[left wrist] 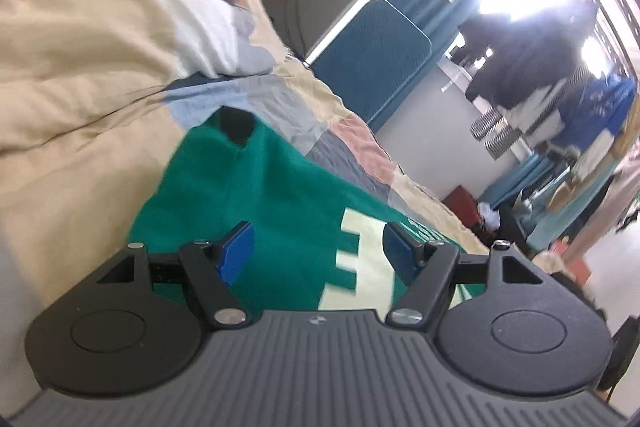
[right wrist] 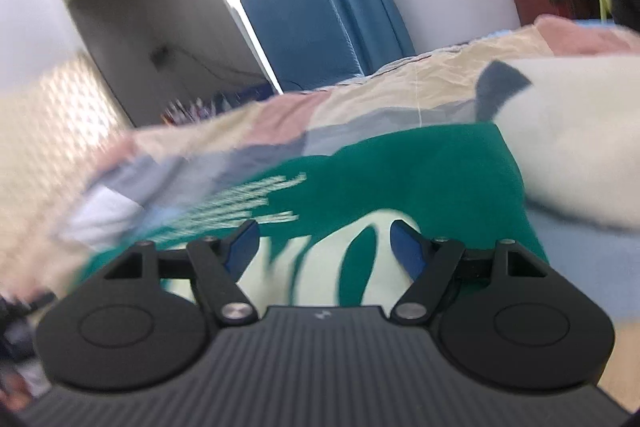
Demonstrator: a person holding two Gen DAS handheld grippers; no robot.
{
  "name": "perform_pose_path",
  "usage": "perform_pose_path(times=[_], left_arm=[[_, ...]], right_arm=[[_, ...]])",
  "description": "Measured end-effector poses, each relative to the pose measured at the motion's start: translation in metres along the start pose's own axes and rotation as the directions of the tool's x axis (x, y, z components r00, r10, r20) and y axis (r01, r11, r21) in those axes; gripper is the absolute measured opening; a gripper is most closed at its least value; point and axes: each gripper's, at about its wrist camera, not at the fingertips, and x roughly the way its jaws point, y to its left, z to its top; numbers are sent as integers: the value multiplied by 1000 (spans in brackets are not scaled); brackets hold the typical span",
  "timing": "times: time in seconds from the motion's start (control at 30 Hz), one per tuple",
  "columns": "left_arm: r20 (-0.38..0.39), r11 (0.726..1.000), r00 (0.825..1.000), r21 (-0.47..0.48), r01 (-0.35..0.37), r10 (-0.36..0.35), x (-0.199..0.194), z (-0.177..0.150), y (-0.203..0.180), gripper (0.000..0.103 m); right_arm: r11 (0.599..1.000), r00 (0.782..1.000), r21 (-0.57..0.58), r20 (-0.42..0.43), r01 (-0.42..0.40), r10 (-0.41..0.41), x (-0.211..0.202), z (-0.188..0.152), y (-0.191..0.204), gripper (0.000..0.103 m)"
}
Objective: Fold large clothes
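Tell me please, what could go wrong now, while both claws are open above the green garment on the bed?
1. The green garment lies on a loose patchwork quilt; a deep pinch by the left claw might catch the quilt too.
2. The cream fabric lies against the garment's edge, so the right claw might grab it.
3. Both views are blurred, so aim may be poor.

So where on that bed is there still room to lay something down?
Bare quilt lies beside the green garment, toward the rumpled bedding; another strip of quilt runs behind it, toward the blue cushion. Crowded: the garment itself and the cream fabric alongside it.
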Motion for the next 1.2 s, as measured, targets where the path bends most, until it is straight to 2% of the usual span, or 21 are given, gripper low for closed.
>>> perform_pose_path(times=[0.07,0.17,0.37,0.43,0.53,0.67,0.73,0.9,1.03,1.2], left_arm=[[4,999,1000,-47,10,-10,-22,-7,2,76],[0,995,1000,-97,-1,1,-41,-13,-1,77],[-34,979,998,-193,-61,56,-43,-25,8,81],[-61,970,996,-233,-77,64,-39,-31,16,83],[-102,944,993,-317,-90,60,-30,-39,33,84],[-115,921,991,-375,-110,71,-15,-47,49,84],[-121,917,989,-378,-128,88,-5,-49,54,84],[-105,910,992,-401,-103,66,12,-49,60,89],[-98,904,993,-417,-96,60,21,-47,64,93],[-93,904,993,-416,-103,70,26,-47,62,95]], right_arm=[[998,1000,66,-5,-23,23,-17,-4,0,79],[992,999,118,-30,-41,45,-36,-13,0,80],[966,996,258,-72,-36,56,-50,-33,-16,80],[935,995,355,-86,-23,57,-49,-42,-30,83],[858,990,513,-117,-10,82,-36,-52,-54,93],[772,985,635,-112,-30,131,-11,-63,-72,93],[751,984,659,-109,-33,139,3,-66,-75,93],[731,986,679,-66,-70,155,29,-68,-84,95],[703,986,705,-29,-97,165,36,-66,-88,96],[694,989,714,-12,-96,149,43,-62,-89,103]])
